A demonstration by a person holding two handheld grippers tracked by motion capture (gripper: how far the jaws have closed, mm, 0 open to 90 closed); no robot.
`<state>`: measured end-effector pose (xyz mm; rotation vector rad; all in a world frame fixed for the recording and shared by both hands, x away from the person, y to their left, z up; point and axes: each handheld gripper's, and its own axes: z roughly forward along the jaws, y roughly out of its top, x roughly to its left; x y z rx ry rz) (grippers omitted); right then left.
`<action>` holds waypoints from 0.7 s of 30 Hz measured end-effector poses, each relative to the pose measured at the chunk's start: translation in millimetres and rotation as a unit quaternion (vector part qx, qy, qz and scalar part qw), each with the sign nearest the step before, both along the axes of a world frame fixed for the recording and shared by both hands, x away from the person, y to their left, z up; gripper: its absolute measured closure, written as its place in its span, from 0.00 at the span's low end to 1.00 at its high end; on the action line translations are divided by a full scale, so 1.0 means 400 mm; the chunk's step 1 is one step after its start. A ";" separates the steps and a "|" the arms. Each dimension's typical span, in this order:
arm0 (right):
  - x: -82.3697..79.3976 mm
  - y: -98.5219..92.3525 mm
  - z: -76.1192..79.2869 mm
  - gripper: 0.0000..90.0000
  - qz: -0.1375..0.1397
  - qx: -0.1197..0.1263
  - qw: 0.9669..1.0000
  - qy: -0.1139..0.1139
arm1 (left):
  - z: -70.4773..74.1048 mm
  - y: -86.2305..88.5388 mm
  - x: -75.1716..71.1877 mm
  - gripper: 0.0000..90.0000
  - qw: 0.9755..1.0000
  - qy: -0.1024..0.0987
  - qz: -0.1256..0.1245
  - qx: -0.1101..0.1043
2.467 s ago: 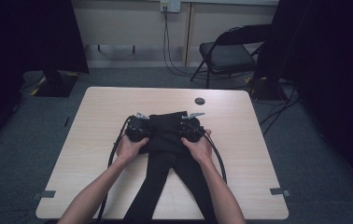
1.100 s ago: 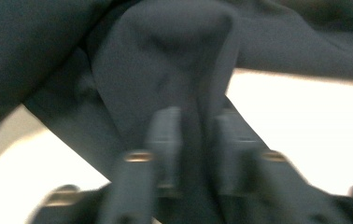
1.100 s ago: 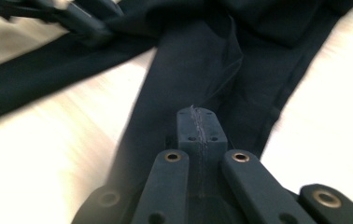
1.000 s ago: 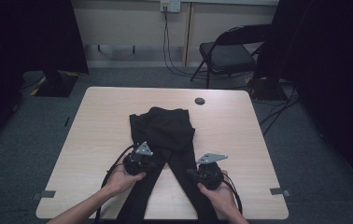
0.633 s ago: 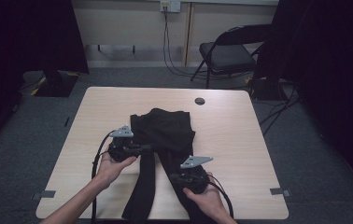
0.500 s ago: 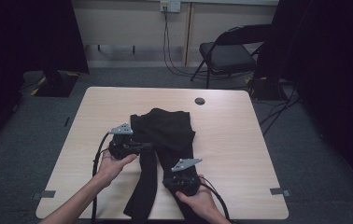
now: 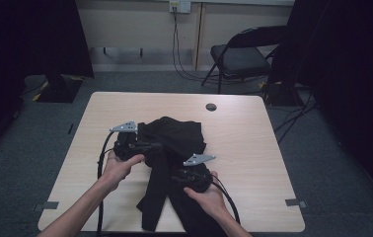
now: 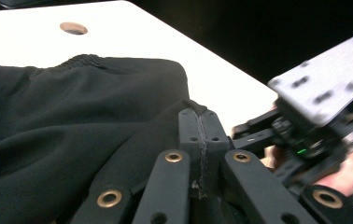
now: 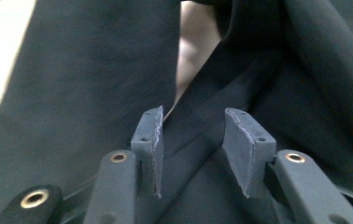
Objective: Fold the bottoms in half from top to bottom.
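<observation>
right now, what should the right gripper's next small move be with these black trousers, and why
Probably close the right gripper on the fold of the black trousers below it. Its jaws have just been opening and stand apart over the cloth, gripping nothing, while the left gripper is shut on a pinch of fabric.

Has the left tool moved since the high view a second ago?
Yes. The left tool has shifted up the picture, from near the table's front edge toward its round hole, pulling a fold of the black trousers.
</observation>
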<state>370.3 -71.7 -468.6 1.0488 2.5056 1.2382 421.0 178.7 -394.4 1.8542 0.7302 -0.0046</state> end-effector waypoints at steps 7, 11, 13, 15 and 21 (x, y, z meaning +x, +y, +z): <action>0.060 0.063 -0.057 0.76 -0.030 -0.032 0.999 0.002 | 0.044 -0.009 0.034 1.00 1.000 -0.001 0.001 0.003; 0.045 0.080 -0.053 0.91 0.010 -0.021 1.000 0.013 | 0.051 -0.016 0.056 1.00 1.000 0.000 0.010 0.001; 0.023 0.089 -0.045 0.84 0.039 -0.003 0.999 0.016 | 0.053 -0.018 0.067 1.00 1.000 0.001 0.013 -0.007; 0.003 0.098 -0.037 0.87 0.073 0.015 0.997 0.035 | 0.052 -0.023 0.075 1.00 1.000 0.004 0.015 -0.002; -0.064 0.058 0.004 0.72 0.075 -0.015 0.997 0.022 | 0.051 -0.027 0.075 1.00 1.000 0.000 0.019 0.003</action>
